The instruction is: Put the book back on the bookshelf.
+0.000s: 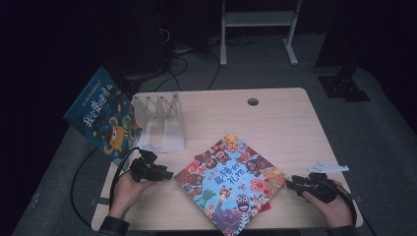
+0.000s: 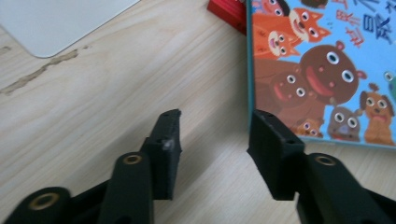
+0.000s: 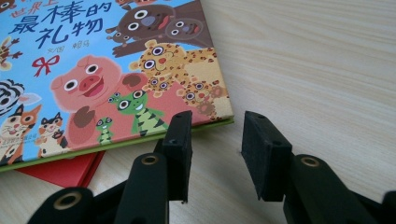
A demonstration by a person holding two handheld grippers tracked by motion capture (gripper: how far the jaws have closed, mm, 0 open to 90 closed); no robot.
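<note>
High view: my book (image 1: 231,183) lies at bench centre, left claw (image 1: 167,174) at its 9 o'clock, right claw (image 1: 290,185) at 3, both half open, empty. Next I'd nip opposite edges to lift it.

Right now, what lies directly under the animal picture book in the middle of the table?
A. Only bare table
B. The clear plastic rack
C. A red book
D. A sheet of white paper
C: a red book pokes out from beneath the animal picture book, its red corner also showing in the left gripper view.
</note>
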